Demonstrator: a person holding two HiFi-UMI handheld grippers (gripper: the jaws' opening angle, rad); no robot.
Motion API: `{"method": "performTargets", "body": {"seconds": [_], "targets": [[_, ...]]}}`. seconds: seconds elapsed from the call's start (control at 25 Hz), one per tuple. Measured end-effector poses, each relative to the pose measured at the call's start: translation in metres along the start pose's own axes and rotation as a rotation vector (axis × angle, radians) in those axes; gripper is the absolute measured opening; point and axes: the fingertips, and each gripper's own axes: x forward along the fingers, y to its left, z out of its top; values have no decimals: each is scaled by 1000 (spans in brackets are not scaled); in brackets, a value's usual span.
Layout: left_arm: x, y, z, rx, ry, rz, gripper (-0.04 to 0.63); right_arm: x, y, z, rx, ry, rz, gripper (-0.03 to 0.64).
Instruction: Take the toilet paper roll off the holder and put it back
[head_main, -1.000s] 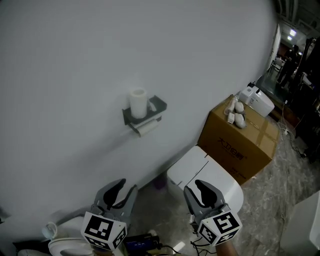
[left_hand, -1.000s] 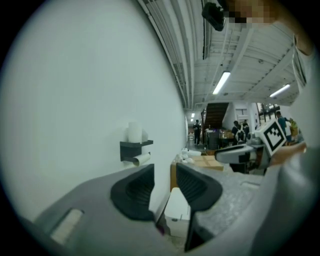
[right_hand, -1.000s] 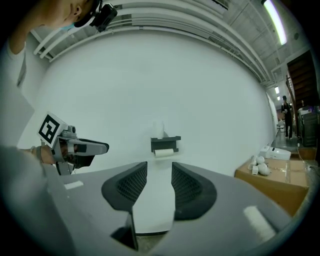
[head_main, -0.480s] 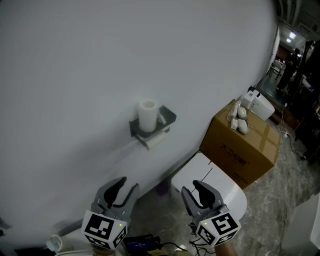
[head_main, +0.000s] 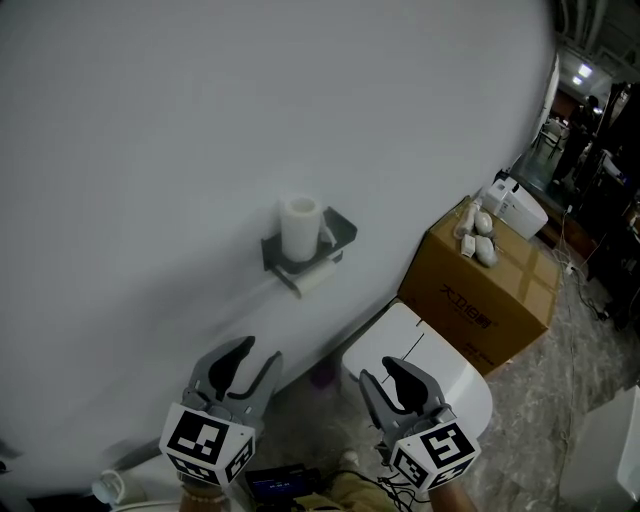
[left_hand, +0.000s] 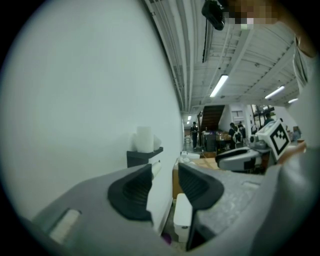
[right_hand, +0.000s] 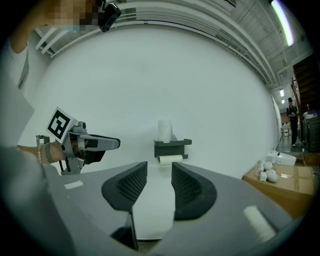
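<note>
Against the white wall, seen from the head view, the holder (head_main: 310, 245) carries the toilet paper roll (head_main: 314, 281) hung under its shelf and a spare roll (head_main: 300, 228) standing upright on top, so nothing has been lifted off yet. The left gripper (head_main: 255, 352) and right gripper (head_main: 392, 372) hover low and well apart from it, above the toilet tank (head_main: 425, 355), both pointed toward the wall as if lining up a reach. From the left gripper view, its jaws (left_hand: 165, 180) are opening with nothing between them, and the holder (left_hand: 144, 156) sits far beyond, probably readying for a wide grasp. From the right gripper view, the jaws (right_hand: 159, 182) stand apart and empty, aimed squarely at the hung roll (right_hand: 171, 160) below the shelf (right_hand: 172, 144), which suggests this side will take it.
</note>
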Motion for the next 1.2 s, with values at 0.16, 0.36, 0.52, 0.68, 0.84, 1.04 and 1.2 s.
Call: {"method": "performTargets", "body": {"seconds": [0.16, 0.36, 0.52, 0.68, 0.84, 1.04, 1.2], "targets": [[12, 4, 6, 0, -9, -7, 166, 6, -7, 2, -6, -7, 5, 140], [33, 14, 15, 16, -15, 3, 178, 18, -18, 5, -14, -13, 23, 140], [50, 21, 25, 26, -23, 14, 193, 26, -29, 6, -18, -13, 35, 140], [68, 33, 36, 32, -38, 42, 205, 35, -42, 5, -13, -6, 41, 140], [85, 43, 44, 30, -49, 58, 210, 44, -54, 8, -16, -9, 44, 140], [106, 51, 56, 43, -55, 68, 217, 52, -70, 13, -19, -9, 42, 140], [121, 57, 61, 48, -58, 88, 224, 59, -79, 15, -22, -15, 51, 140]]}}
